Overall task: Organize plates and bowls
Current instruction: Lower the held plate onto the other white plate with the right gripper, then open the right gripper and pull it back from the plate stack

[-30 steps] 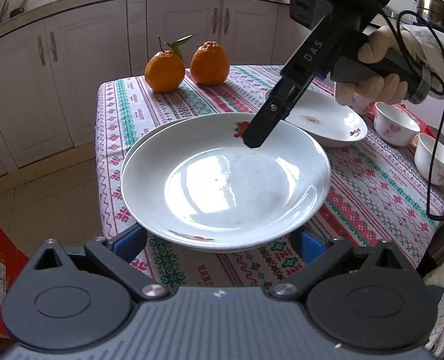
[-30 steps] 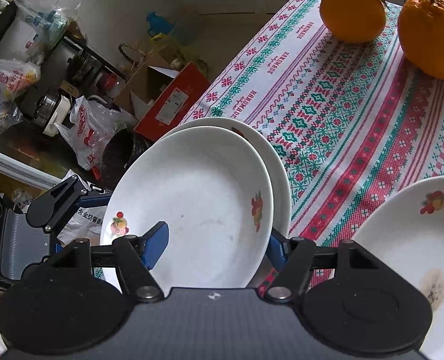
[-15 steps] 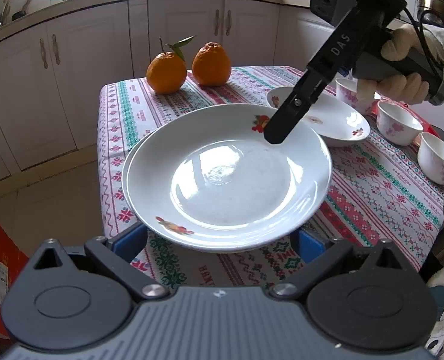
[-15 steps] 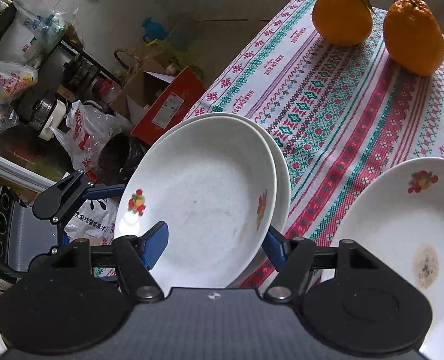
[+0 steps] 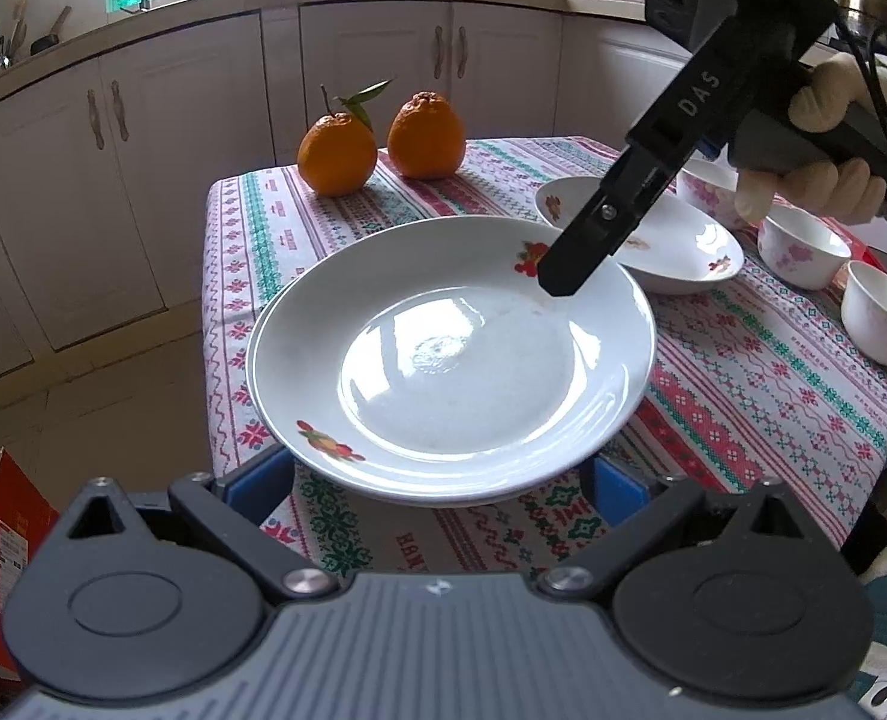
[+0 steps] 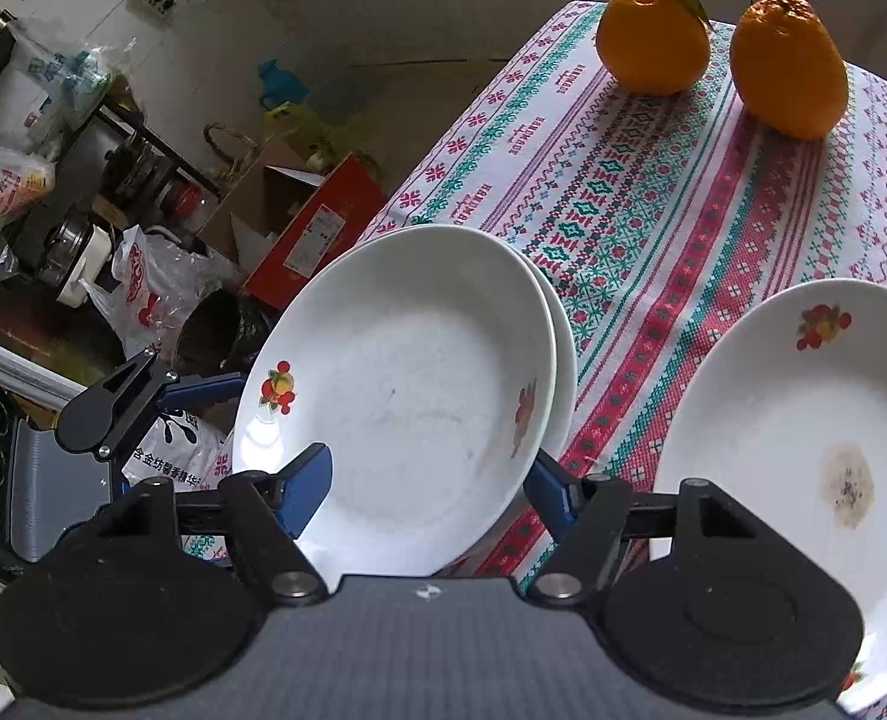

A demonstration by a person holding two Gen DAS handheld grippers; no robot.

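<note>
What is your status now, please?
Left gripper and right gripper open, flanking top plate. It sits on second plate. Stained plate apart, nothing blocking.

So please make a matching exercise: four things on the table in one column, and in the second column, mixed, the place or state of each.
Things
1. top plate
2. stained plate
3. leafy orange
4. right hand-held gripper

Places or states
A. stands at the far end of the tablecloth
B. lies on another plate at the near table edge
C. open, a finger on each side of the stack's rim
D. has a brown mark in its middle

Pairs: 1-B, 2-D, 3-A, 4-C
</note>
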